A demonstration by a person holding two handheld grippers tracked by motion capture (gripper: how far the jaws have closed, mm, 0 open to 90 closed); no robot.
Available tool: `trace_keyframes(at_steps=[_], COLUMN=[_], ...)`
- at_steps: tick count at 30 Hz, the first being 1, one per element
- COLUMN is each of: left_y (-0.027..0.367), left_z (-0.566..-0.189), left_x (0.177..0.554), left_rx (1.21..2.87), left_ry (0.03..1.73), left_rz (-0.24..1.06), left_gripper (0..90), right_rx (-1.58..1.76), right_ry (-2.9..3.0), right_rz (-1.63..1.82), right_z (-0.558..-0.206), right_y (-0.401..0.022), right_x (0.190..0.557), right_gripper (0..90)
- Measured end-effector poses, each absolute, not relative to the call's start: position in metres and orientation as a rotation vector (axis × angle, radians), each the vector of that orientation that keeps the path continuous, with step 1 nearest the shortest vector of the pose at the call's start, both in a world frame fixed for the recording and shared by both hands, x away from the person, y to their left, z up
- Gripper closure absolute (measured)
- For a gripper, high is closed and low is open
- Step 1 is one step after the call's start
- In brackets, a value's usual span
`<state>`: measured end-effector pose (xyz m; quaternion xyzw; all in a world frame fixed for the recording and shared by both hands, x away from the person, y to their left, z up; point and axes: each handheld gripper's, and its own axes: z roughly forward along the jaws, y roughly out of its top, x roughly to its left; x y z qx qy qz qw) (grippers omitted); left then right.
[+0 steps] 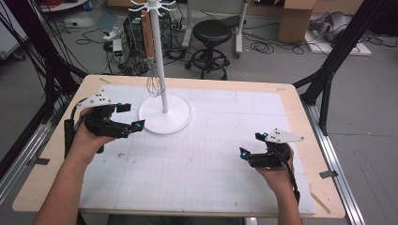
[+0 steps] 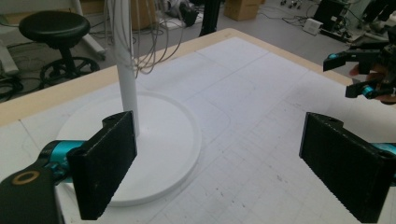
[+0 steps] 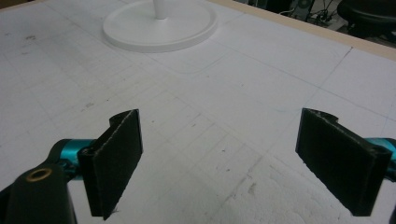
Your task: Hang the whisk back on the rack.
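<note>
Claws [image 1: 127, 116] [image 1: 252, 145] gape, empty, low over the mat [image 1: 197, 159].

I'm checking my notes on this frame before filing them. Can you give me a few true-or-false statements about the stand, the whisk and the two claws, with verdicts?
1. A wire whisk hangs from the white stand. True.
2. The left claw is clamped on the stand's pole. False: its jaws stand wide apart with nothing between them, just beside the round base.
3. The right claw is open over the bare white mat. True.
4. The whisk lies flat on the mat. False: it hangs head down beside the pole, above the base.
5. The stand is at the near right corner of the table. False: it stands toward the far left, close to the left claw.
</note>
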<state>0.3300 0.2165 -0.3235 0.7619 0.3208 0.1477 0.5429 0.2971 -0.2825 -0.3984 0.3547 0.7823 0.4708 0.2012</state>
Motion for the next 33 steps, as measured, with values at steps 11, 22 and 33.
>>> trace_keyframes(at_steps=[11,22,33], left_y=[0.21,0.198,0.198], left_z=[-0.353,-0.379,-0.382], left_x=[0.322,0.316,0.316], left_rx=[1.815,1.868,1.861], left_ry=[0.705,0.681,0.664], left_rz=[0.291,0.258,0.219], left_gripper=[8.7,6.6,5.9], right_rx=[0.98,0.978,0.976], right_ry=[2.203,2.227,2.231], right_rz=[1.296,1.274,1.265], right_z=[-0.4,-0.403,-0.404], right_y=[-0.278,-0.276,-0.275], right_x=[0.298,0.299,0.299], right_gripper=[13.4,13.3,13.4])
